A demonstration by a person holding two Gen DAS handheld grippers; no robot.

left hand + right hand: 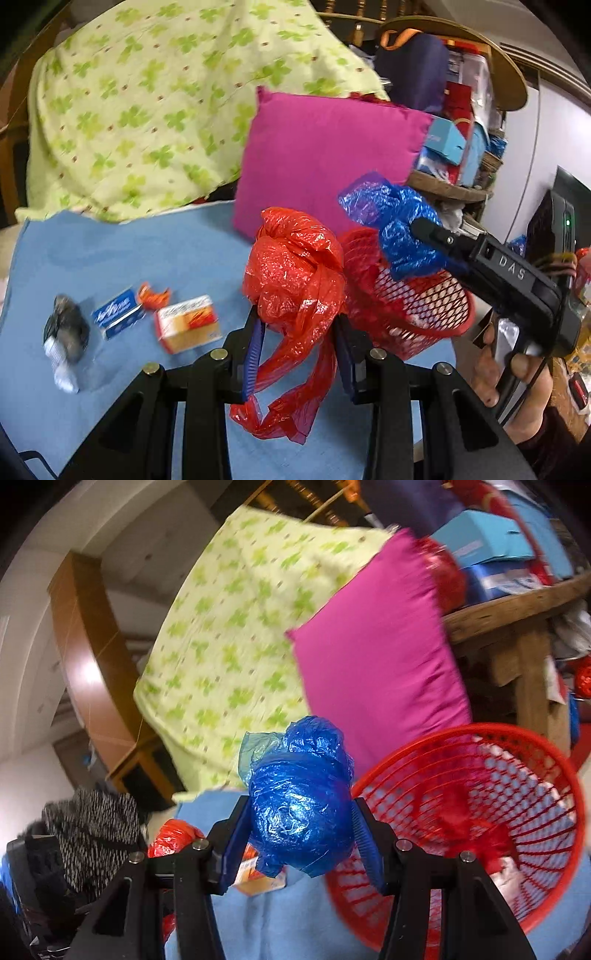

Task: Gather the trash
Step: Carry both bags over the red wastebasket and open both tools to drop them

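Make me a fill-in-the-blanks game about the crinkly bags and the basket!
1. The left gripper squeezes a crumpled ____ plastic bag.
2. The right gripper squeezes a crumpled ____ plastic bag.
3. The red mesh basket stands on a ____ cloth.
4. Behind the basket leans a ____ cushion.

Missing words: red, blue, blue, pink

— What's the left hand-held gripper got?

— A crumpled red plastic bag, pinched between its blue pads. The right hand-held gripper holds a blue bag above the red mesh basket.

— And on the blue cloth?

— Two small boxes, wrappers.
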